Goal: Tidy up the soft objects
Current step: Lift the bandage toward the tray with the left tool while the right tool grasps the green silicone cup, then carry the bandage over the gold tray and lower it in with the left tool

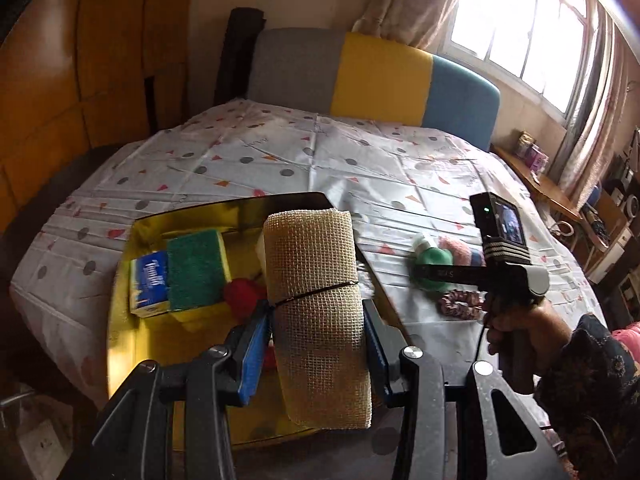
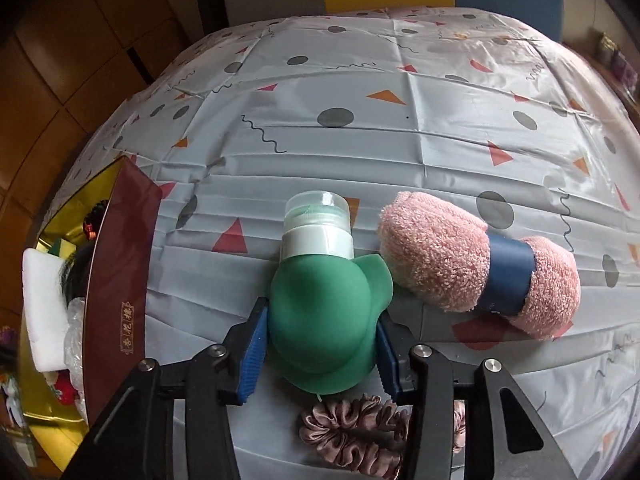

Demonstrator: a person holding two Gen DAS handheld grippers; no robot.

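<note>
Claws clamp: left (image 1: 316,344) mesh roll (image 1: 316,312), right (image 2: 320,352) green bottle (image 2: 324,320).

I see a table under a grey patterned tablecloth (image 1: 360,160), with a grey, yellow and blue chair back (image 1: 372,80) at its far edge. A bright window (image 1: 520,28) with pale curtains (image 1: 404,0) lights the right; wooden panelling (image 1: 80,60) covers the left.

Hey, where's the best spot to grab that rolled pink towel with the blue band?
Grip the rolled pink terry towel across its navy blue band, coming from above with fingers on its two long sides; the band cinches the roll, so it's probably narrowest and firmest there.
</note>
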